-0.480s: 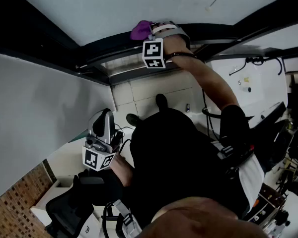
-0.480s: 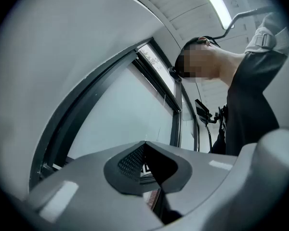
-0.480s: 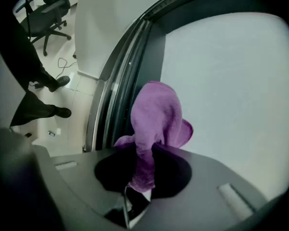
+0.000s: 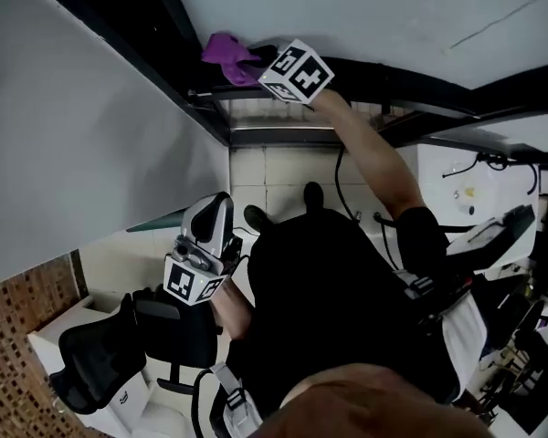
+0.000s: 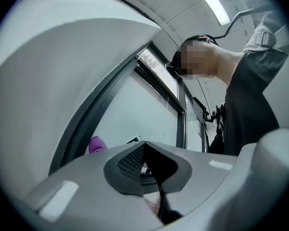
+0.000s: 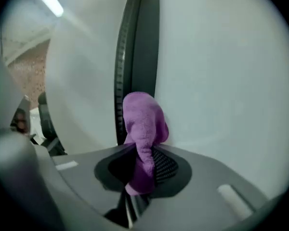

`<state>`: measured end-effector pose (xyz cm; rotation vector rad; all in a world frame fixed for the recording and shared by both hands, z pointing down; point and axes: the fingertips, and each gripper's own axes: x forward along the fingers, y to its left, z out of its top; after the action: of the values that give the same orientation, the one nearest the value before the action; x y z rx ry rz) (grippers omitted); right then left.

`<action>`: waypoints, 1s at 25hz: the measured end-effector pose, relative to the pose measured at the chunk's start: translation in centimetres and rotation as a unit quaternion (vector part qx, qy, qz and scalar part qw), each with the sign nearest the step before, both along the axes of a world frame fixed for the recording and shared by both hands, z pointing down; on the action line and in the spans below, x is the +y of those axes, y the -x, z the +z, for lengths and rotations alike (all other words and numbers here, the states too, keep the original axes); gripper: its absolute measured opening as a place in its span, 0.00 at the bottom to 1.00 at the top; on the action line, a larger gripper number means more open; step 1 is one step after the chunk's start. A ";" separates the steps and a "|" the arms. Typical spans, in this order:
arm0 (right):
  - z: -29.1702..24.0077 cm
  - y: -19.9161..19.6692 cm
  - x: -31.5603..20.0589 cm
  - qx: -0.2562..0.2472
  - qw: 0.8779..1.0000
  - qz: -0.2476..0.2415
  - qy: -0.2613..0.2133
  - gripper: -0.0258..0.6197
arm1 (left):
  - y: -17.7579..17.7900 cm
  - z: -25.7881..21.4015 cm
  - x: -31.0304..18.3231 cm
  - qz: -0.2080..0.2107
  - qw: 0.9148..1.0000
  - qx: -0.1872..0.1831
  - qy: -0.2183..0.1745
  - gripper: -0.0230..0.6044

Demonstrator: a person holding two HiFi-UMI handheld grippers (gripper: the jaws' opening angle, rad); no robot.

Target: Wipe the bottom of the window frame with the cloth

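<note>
right gripper (image 4: 258,60) is stretched out on a long reach to the dark window frame (image 4: 404,82), with the purple cloth (image 4: 223,50) sticking out past its tip and sitting right at the frame's left end, up by the corner where the grey wall panel (image 4: 82,135) comes in. my read is it's held out front like that so the fabric does the rubbing and the hard jaws stay off the frame.

in the right gripper view the jaws are clamped on the lower fold of the cloth (image 6: 143,124). the pads are nearly together with just the bunched fabric between them, and the rest puffs up above the right gripper (image 6: 143,170). that puffed end lies against the dark frame strip (image 6: 140,42), just beside the pale pane (image 6: 221,71). can't say how hard it's pressing.

left gripper (image 4: 217,204) hangs low near the person's body, well away from the window, so i'd guess it's just parked out of the way. in the left gripper view its jaws are closed together with nothing between them (image 5: 144,150), and the cloth (image 5: 97,144) shows small and far off by the frame (image 5: 84,124).

judging by position, the wipe is at one end of the bottom rail.
</note>
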<state>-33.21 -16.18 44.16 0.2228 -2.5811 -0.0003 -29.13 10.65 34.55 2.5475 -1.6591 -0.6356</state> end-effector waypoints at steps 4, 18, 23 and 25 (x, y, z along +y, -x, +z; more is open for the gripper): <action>5.9 7.4 -1.2 0.109 0.990 -0.017 -0.091 0.14 | 2.0 0.5 1.2 -0.028 1.000 0.004 0.004 0.04; 7.6 -12.6 -5.4 0.406 0.836 -0.035 -0.368 0.13 | -1.3 0.1 -2.2 0.041 0.999 -0.009 0.007 0.04; 7.8 -20.3 -7.0 0.483 0.801 -0.028 -0.353 0.13 | -3.3 0.0 -3.4 0.066 0.998 -0.010 0.011 0.04; 7.8 -21.1 -6.5 0.491 0.801 -0.042 -0.339 0.13 | -3.8 -0.2 -3.6 0.070 0.997 -0.014 0.011 0.04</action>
<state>-12.13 -22.69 52.01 0.2681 -1.4438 -0.8528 -25.29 7.05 34.37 2.6391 -1.4694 -0.5716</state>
